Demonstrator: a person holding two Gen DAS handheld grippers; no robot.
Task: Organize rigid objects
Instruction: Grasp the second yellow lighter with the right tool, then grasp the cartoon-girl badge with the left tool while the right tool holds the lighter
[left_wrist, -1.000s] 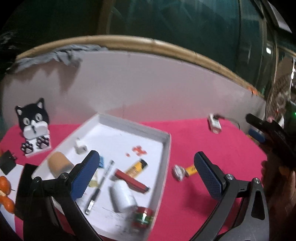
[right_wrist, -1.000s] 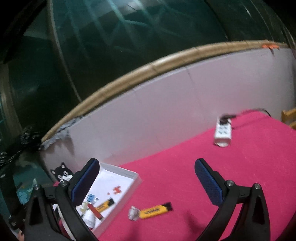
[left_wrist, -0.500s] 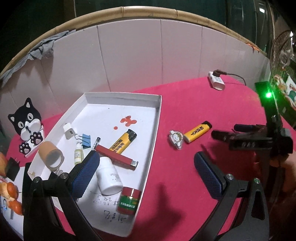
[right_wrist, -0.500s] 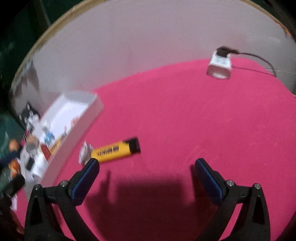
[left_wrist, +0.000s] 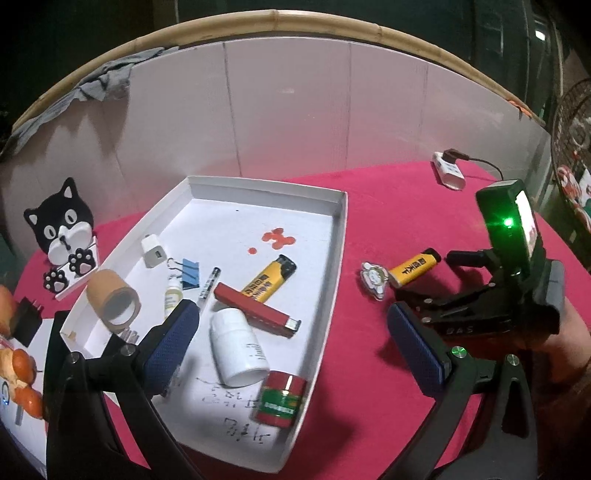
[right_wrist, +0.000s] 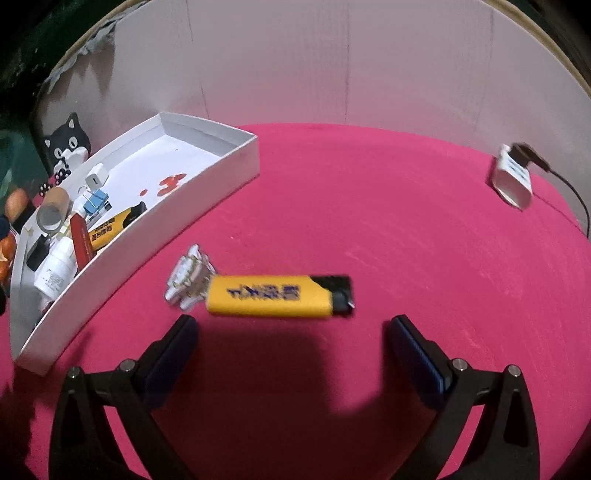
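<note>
The yellow lighter lies flat on the pink tabletop, outside the white tray, just beside its right wall. Its black cap points right in the right wrist view, and its side bears dark blue characters too blurred to read. A small silvery flower-shaped charm touches its left end.

The right gripper hovers low just short of the lighter, jaws wide and empty. In the left wrist view its black body shows the letters "DAS" and a green light.

The left gripper hangs over the tray's right wall, jaws wide and empty too.

In the tray lie a second yellow lighter with similar dark characters, a red bar across its lower end, a white bottle on its side, and a red jar with a green label whose white print is unreadable. Black handwriting marks the tray floor near the jar, illegible. A tape roll, blue clip, white plug, pen and small dropper lie toward the tray's left side.

A white power strip sits near the tabletop's far right edge.
</note>
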